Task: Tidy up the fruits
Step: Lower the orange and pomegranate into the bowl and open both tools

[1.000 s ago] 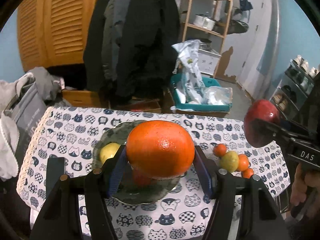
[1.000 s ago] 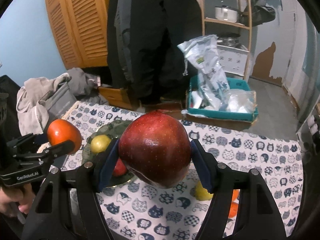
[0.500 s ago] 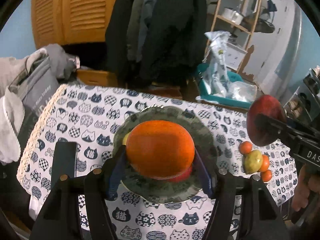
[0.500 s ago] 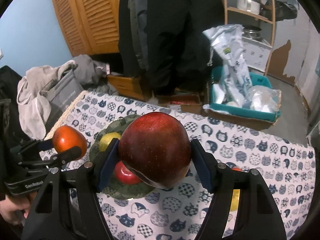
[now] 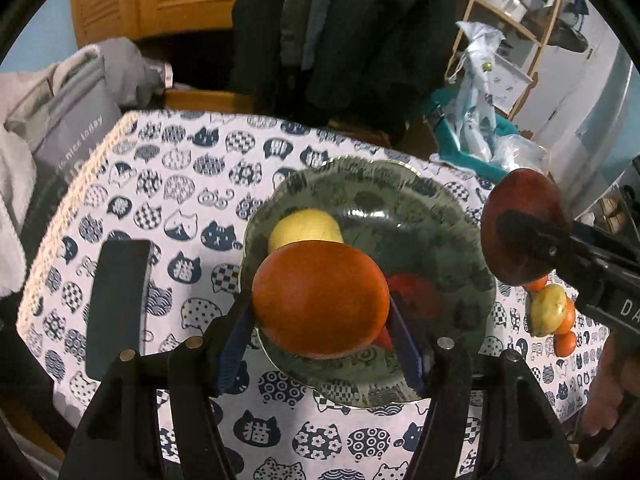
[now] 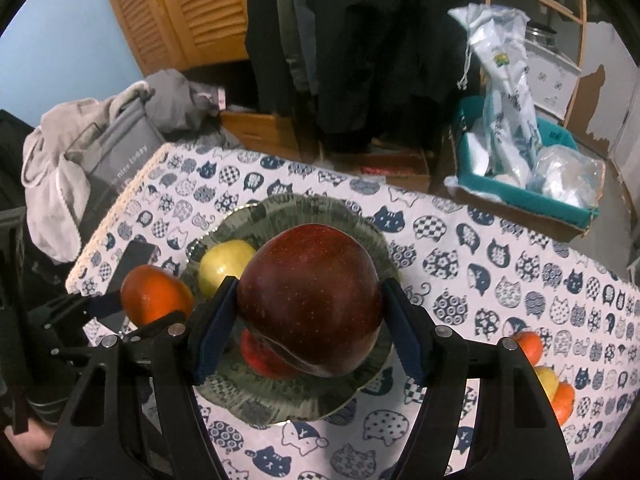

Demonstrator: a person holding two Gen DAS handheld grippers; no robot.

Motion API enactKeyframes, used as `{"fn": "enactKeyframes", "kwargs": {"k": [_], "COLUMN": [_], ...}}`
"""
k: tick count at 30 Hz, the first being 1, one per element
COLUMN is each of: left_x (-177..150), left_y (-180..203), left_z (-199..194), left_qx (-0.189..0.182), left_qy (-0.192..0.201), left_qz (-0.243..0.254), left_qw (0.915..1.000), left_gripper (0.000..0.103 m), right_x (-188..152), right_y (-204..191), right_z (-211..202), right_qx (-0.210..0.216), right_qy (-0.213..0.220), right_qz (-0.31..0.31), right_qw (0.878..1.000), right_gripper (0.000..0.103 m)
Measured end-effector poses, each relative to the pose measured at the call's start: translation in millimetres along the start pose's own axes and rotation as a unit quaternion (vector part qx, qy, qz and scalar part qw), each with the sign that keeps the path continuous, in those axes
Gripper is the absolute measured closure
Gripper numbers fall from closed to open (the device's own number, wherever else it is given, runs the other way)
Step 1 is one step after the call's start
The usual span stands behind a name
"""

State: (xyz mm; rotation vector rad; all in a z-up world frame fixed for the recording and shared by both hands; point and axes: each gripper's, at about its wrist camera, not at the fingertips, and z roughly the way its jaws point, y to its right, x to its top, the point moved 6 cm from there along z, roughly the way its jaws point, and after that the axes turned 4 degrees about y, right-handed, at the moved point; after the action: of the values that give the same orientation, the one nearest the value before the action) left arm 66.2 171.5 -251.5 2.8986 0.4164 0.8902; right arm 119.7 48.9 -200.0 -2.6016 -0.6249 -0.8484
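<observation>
Midway, I judge: the dark green glazed plate (image 5: 460, 216) at frame centre already holds a yellow fruit (image 5: 304, 226) and a small red fruit (image 6: 260, 356). The left gripper (image 5: 320, 336) clamps a round orange (image 5: 320, 300) above its near rim; the right gripper (image 6: 308, 336) grips a large dark red apple (image 6: 310, 300) over it. Small oranges (image 5: 564, 344) wait at lower right.

Orange (image 5: 320, 300): round, clamped above the near-left rim of the green plate (image 5: 432, 216). Dark red apple (image 6: 310, 302): clamped above plate centre. On the plate: yellow fruit (image 6: 224, 266) far left, red fruit (image 6: 260, 356) near. Small oranges and yellow fruit (image 5: 550, 316): clustered right.
</observation>
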Motion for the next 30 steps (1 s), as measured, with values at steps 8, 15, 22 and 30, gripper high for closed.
{"fn": "enactKeyframes", "kwargs": {"k": [8, 15, 22, 30], "left_x": [-10, -17, -23, -20], "left_y": [-2, -4, -6, -3], "left_z": [22, 36, 47, 48], "left_qx": [0.005, 0.003, 0.006, -0.003], "left_qy": [-0.025, -0.044, -0.062, -0.060], "left_qz": [0.002, 0.002, 0.006, 0.004], "left_qw": [0.9997, 0.9990, 0.9980, 0.9982], "left_gripper": [0.036, 0.036, 0.036, 0.027], "right_x": [-11, -15, -18, -23], "right_y": [-1, 6, 14, 20], "right_z": [29, 46, 59, 73], "right_qx": [-0.004, -0.011, -0.020, -0.024], "right_qy": [-0.030, -0.045, -0.058, -0.073], "right_qz": [0.001, 0.009, 0.017, 0.020], "right_qw": [1.000, 0.999, 0.998, 0.997], "right_gripper": [0.031, 0.031, 0.031, 0.031]}}
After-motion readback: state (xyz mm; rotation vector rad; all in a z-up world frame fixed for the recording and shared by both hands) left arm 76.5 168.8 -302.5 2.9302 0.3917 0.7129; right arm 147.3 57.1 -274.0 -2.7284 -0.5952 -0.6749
